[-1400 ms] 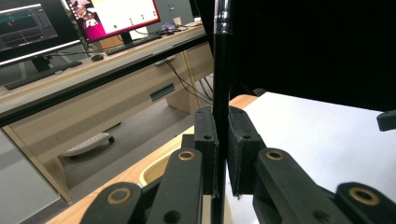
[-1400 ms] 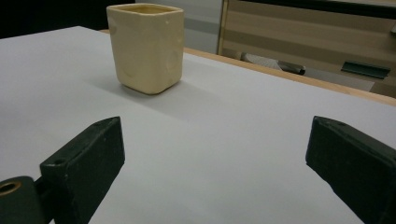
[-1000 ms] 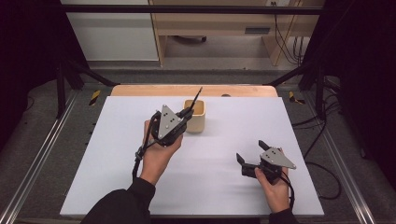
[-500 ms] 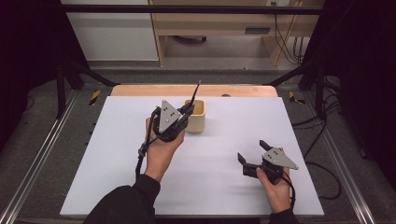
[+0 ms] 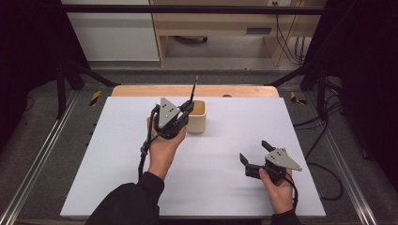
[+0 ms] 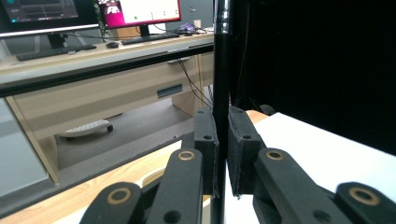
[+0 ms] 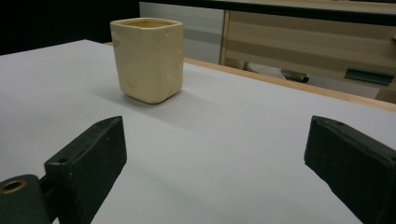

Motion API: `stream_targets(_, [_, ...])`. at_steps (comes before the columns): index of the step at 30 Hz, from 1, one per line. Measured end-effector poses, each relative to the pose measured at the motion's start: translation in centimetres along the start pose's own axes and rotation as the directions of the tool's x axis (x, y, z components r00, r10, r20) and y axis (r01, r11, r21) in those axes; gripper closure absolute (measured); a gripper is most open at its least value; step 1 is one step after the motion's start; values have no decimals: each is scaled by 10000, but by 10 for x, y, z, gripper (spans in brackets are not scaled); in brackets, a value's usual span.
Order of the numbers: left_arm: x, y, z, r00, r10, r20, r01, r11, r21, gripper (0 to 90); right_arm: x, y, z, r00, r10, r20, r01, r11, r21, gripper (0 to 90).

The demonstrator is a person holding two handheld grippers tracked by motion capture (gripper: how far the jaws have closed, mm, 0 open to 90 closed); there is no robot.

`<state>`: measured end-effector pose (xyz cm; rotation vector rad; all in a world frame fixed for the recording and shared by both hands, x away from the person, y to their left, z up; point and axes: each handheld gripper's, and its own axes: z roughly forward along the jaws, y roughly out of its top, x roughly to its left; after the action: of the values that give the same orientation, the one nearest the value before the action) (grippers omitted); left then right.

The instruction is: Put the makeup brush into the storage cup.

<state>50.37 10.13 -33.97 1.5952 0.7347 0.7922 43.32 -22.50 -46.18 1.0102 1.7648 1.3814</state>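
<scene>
Black rod [image 6: 221, 70] stands pinched in your left hand-held gripper [image 5: 187, 108] beside the cream cup [image 5: 197, 116]; your right hand-held gripper [image 5: 254, 152] gapes wide, empty.

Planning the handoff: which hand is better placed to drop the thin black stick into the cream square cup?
Left: the left gripper already clamps the thin black stick beside the cream square cup; the right gripper is open, farther away.

Wooden desk [image 5: 225, 23] standing at the far side with monitors [image 6: 140, 10] and keyboard [image 6: 149, 38] sitting on top, grey floor [image 5: 37, 154] and metal rails [image 5: 33, 164] flanking the white table [image 5: 244, 122], black curtains hanging both sides.
</scene>
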Motion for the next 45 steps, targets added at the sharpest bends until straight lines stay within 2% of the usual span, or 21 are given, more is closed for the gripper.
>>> stream_targets(10, [10, 0, 5, 9974, -593, -416, 593, 9982, -19, 836, 0, -1, 0, 9999, -56, -131, 55, 10000, -83, 61])
stream_targets(14, [8, 2, 8, 9978, -498, -445, 498, 9988, -17, 836, -1, -1, -1, 9999, -71, -123, 70, 9999, -89, 61])
stream_targets(19, [5, 4, 13, 9972, -570, -486, 567, 9984, -83, 836, 0, -1, 0, 9999, -58, -161, 56, 10000, -74, 61])
stream_targets(23, [3, 4, 17, 9952, -789, -574, 785, 9969, -105, 836, -1, -1, -1, 9998, -23, -186, 21, 9999, -127, 61])
stream_targets(31, [1, 4, 24, 9934, -830, -789, 820, 9965, -164, 836, -1, 0, -2, 9996, -38, -297, 30, 9996, -281, 61])
stream_targets(45, [4, 2, 31, 9914, -863, -982, 840, 9961, -272, 836, -3, 0, -4, 9996, 4, -284, -15, 9992, -393, 61])
